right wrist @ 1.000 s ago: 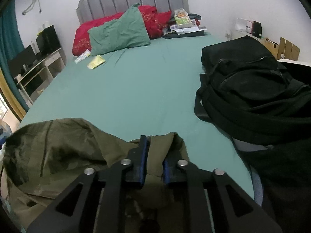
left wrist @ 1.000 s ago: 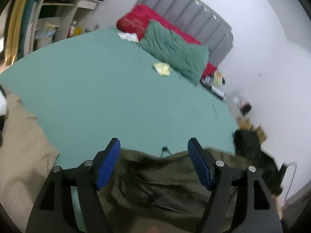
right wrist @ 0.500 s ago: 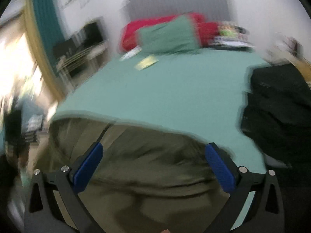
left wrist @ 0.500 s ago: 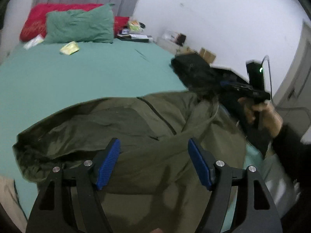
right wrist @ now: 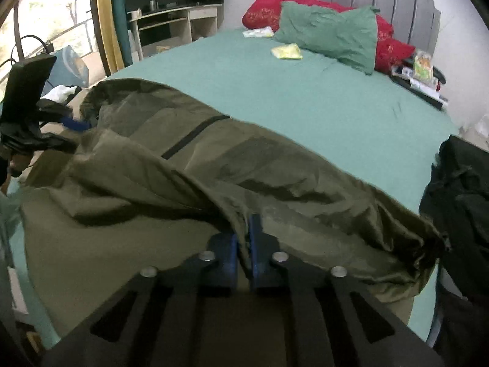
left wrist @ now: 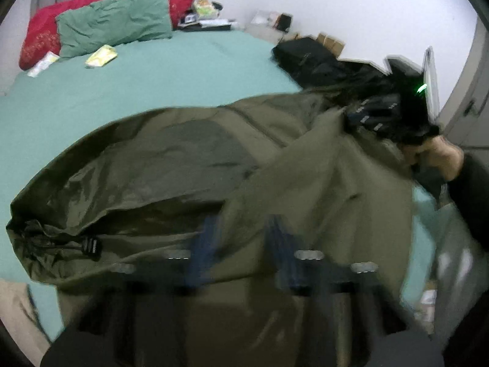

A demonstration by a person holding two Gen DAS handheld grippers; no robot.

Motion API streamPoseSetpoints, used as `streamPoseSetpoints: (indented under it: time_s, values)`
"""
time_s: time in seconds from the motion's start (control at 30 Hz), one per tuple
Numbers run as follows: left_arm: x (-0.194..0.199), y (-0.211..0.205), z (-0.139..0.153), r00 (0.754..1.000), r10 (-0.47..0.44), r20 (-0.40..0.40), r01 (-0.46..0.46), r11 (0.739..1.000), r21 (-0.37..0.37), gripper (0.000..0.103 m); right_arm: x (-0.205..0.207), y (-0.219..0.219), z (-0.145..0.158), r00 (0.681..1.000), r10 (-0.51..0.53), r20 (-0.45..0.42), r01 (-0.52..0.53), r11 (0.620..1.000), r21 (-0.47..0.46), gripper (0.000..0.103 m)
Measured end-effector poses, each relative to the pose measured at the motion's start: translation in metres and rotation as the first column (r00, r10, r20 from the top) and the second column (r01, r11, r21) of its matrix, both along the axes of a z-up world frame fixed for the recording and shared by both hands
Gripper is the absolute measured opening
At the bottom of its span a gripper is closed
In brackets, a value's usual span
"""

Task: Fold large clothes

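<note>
A large olive-green jacket (left wrist: 189, 165) lies spread across the near end of the teal bed (left wrist: 152, 85); it also shows in the right wrist view (right wrist: 214, 165). My right gripper (right wrist: 243, 238) is shut on a fold of the jacket's fabric near its hem. My left gripper (left wrist: 243, 244) is blurred by motion, its blue fingers (left wrist: 203, 244) a little apart over the jacket; whether it grips the cloth is unclear. The right gripper with the hand holding it shows at the right of the left wrist view (left wrist: 397, 116). The left gripper shows at the left of the right wrist view (right wrist: 27, 116).
A green pillow (right wrist: 330, 36) and red pillows (right wrist: 266, 12) lie at the headboard. A yellow packet (right wrist: 287, 51) lies on the sheet. A black bag (right wrist: 458, 189) sits at the bed's right edge. A desk (right wrist: 171, 21) stands far left. Beige cloth (left wrist: 15, 309) lies at the bed's near left corner.
The right gripper opened, then shut on a jacket fold. The left gripper's fingers have come closer together over the jacket. The jacket is more spread across the bed.
</note>
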State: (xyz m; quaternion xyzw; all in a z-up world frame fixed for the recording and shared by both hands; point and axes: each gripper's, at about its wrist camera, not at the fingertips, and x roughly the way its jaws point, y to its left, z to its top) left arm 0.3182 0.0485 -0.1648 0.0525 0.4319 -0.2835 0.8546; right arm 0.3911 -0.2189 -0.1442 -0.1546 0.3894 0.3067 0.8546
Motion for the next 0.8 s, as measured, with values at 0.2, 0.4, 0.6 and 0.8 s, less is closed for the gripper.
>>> streamPoseSetpoints:
  time_s: [0.2, 0.4, 0.6, 0.8]
  values:
    - [0.009, 0.006, 0.033, 0.976, 0.127, 0.179, -0.120, 0.992, -0.049, 0.004, 0.009, 0.005, 0.040, 0.981, -0.092, 0.173, 0.092, 0.996, 0.010, 0.003]
    - [0.047, 0.024, 0.062, 0.916, 0.297, 0.268, -0.286, 0.955, -0.082, 0.005, 0.059, 0.017, 0.055, 0.985, -0.118, 0.126, 0.115, 0.993, 0.038, 0.003]
    - [0.085, 0.058, 0.030, 0.872, 0.466, 0.152, -0.474, 0.880, 0.020, 0.039, 0.111, 0.040, -0.001, 0.983, -0.181, -0.010, 0.180, 0.982, -0.062, 0.003]
    - [0.073, 0.101, 0.016, 0.917, 0.398, 0.032, -0.398, 0.917, 0.010, 0.060, 0.125, 0.024, -0.049, 0.962, -0.250, -0.106, 0.243, 0.967, -0.076, 0.008]
